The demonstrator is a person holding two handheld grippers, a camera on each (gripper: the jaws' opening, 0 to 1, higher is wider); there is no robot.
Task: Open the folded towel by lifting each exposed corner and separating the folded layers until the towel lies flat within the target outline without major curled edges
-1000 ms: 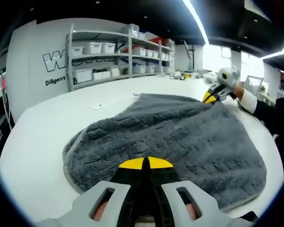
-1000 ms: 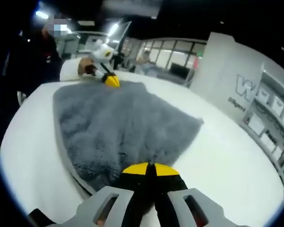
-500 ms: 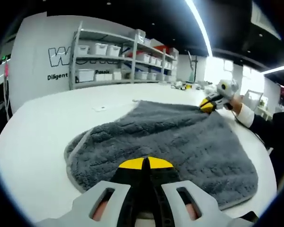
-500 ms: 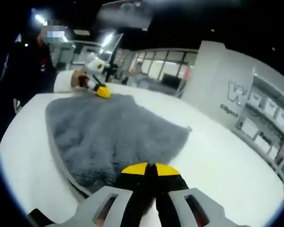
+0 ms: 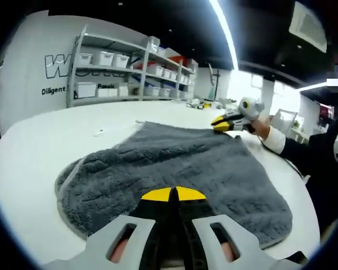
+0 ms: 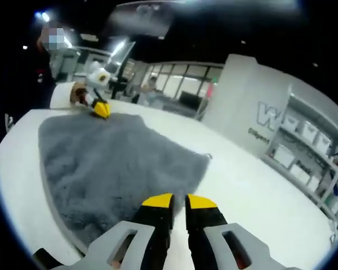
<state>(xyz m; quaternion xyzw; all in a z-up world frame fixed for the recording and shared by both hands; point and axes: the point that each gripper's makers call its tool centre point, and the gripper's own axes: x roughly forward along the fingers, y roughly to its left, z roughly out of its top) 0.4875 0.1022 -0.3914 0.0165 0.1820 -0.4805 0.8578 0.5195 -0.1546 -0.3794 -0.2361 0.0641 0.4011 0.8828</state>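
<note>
- Nearest in the left gripper view, the left gripper (image 5: 173,194) is sitting low over the near edge of the grey towel (image 5: 174,169), its yellow-tipped jaws pressed together; they are probably pinching that edge, though the cloth between the tips is hidden, so I cannot tell for sure.
- Likewise close in the right gripper view, the right gripper (image 6: 178,201) is hovering at its own end of the towel (image 6: 101,163) with the jaws parted by a narrow gap and nothing between them.
- Beyond the jaws, the towel is lying spread on the white surface (image 5: 39,140), mostly open, with its pale hem (image 5: 65,180) showing along one side and a rumpled, slightly curled corner there.
- Farther off in the left gripper view, the right gripper (image 5: 222,120) is appearing at the towel's far corner, held by a hand (image 5: 259,125) with a white cuff.
- No target outline is showing on the surface from these angles.
- Judging the step: the final flattening is under way, so the pull should be outward and low, keeping tension even between opposite corners, and letting go only once the hem is lying flat, lest it curl back.
- Farthest away, shelving with white bins (image 5: 101,73) is standing against the wall.
</note>
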